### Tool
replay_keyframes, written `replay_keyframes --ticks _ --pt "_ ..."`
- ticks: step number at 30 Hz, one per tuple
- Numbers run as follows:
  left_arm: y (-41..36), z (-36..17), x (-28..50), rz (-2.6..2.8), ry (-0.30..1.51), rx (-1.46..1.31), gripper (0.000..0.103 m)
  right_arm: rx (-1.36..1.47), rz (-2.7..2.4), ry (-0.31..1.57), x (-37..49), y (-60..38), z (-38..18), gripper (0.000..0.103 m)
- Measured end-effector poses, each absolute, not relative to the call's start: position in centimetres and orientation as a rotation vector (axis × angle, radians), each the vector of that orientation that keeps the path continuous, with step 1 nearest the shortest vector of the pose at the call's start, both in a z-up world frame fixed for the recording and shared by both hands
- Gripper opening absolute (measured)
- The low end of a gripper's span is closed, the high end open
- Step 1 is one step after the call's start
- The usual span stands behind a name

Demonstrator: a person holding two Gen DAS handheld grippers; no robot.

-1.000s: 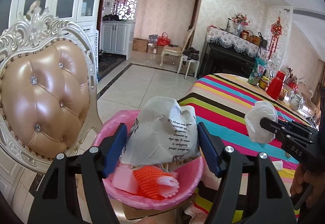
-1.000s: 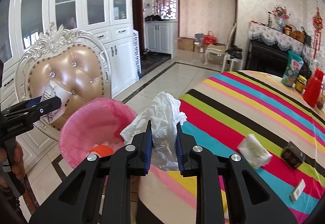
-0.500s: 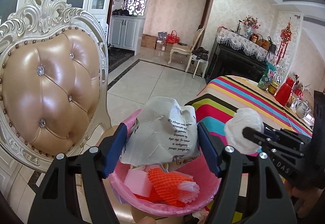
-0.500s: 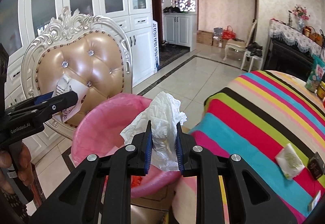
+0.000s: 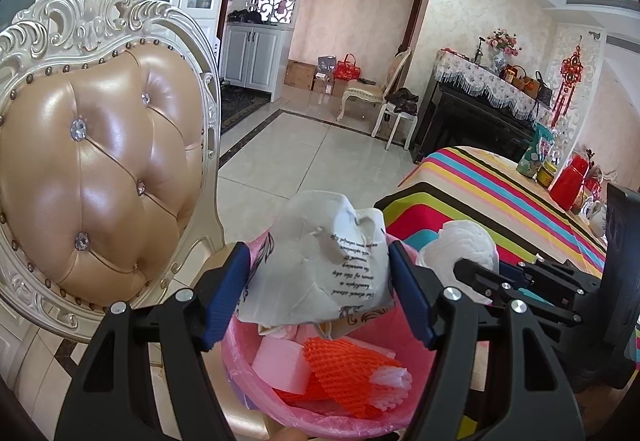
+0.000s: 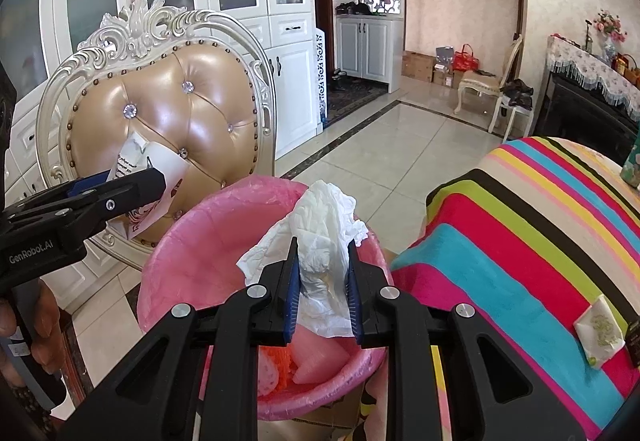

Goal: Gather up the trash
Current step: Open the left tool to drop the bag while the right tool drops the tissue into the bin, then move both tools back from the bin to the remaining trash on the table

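Both loads have moved over the pink bin (image 6: pixel 192 253) from beside it. The left gripper (image 5: pixel 318 291) clenches a crumpled printed wrapper (image 5: pixel 320 265) at centre frame; the right gripper (image 6: pixel 322 281) grasps a white tissue (image 6: pixel 320 237) above the rim. Dropping both looks imminent; one packet (image 6: pixel 600 329) waits on the striped table (image 6: pixel 520 225) at lower right.

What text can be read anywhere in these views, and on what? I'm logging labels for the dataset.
"GenRobot.AI": white print on the side of the left gripper, right wrist view.
Printed script lines on the crumpled paper bag held in the left gripper: upside down and too small to read.
Vertical sign beside the white cabinet: too blurred.
Snack bag on the striped table: unreadable.
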State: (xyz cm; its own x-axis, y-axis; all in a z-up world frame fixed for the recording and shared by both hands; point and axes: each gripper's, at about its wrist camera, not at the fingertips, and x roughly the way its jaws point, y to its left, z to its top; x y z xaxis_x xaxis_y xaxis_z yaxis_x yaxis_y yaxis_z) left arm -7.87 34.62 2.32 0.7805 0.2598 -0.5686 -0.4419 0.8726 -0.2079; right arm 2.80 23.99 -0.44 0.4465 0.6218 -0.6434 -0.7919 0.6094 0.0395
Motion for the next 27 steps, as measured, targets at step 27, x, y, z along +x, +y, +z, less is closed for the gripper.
replay_keyframes --ticks 27 --pt "33.6 2.5 -7.8 0.381 0.567 -0.348 0.075 -0.257 0.824 0.657 3.7 19.7 -0.2 0.047"
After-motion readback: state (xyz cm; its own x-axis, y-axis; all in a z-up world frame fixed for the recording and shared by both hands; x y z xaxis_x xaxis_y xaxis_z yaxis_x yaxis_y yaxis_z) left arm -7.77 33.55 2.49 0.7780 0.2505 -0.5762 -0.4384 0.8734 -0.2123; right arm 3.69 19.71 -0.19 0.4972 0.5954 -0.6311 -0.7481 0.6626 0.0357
